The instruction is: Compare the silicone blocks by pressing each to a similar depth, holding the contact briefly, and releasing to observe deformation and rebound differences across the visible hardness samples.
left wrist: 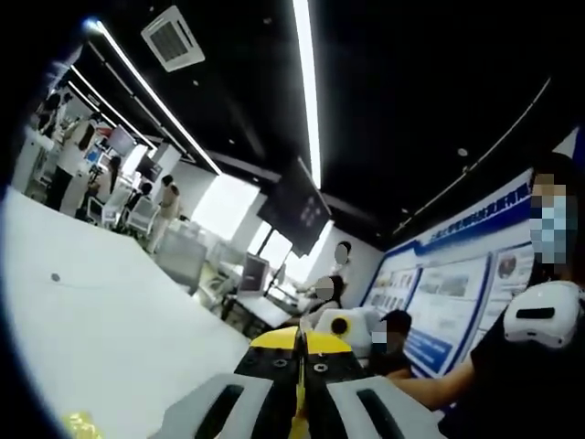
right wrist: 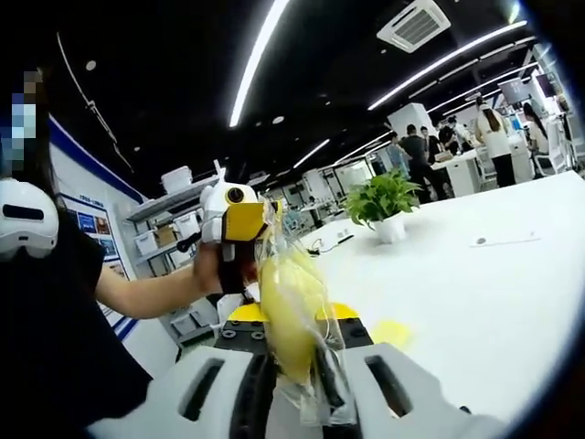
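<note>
Between the jaws of the right gripper (right wrist: 306, 384), rising straight up from their tips, stands a yellow silicone block in a clear plastic bag (right wrist: 291, 315); the jaws are clenched on its lower end, the crinkled film bunching just at the pads. Above and just beyond the block's top, the left gripper (right wrist: 239, 240) reaches in, its yellow nose at the bag's upper corner, though I cannot tell whether it grips the film there. In the left gripper view its own jaws (left wrist: 300, 384) stand pressed together with only a thin seam between them, and whether anything lies in that seam I cannot tell. The block looks soft and light, likely to bulge and rebound rather than resist, while the bag is probably slippery, so hold is best taken on the block's body through the film, not on loose plastic. Beyond the right jaws lies a small yellow piece (right wrist: 393, 334) on the white table (right wrist: 494, 293), and farther off a potted plant (right wrist: 384, 206).
</note>
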